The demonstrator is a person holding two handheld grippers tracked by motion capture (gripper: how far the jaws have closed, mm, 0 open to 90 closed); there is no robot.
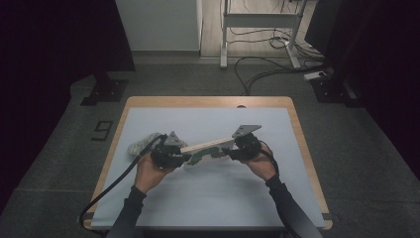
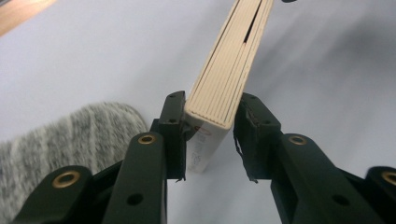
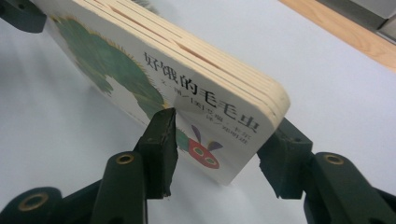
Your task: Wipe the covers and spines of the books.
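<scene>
A thick board book (image 1: 208, 146) with a green caterpillar on its white cover (image 3: 187, 70) hangs above the pale mat, edge up and slanting, its right end higher. My left gripper (image 1: 184, 153) holds the book's left end. In the left gripper view its jaws (image 2: 210, 126) stand on either side of the page block (image 2: 229, 79), pads against the covers. My right gripper (image 1: 229, 150) holds the other end. In the right gripper view (image 3: 219, 140) one pad presses on the cover by the caterpillar's red head and the other sits behind the back cover.
A grey knitted cloth (image 1: 143, 144) lies on the mat just left of my left hand, and it is also at the lower left of the left gripper view (image 2: 70, 140). The pale mat (image 1: 208, 198) covers most of the wooden table (image 1: 208, 101). Cables trail off the table's near left corner.
</scene>
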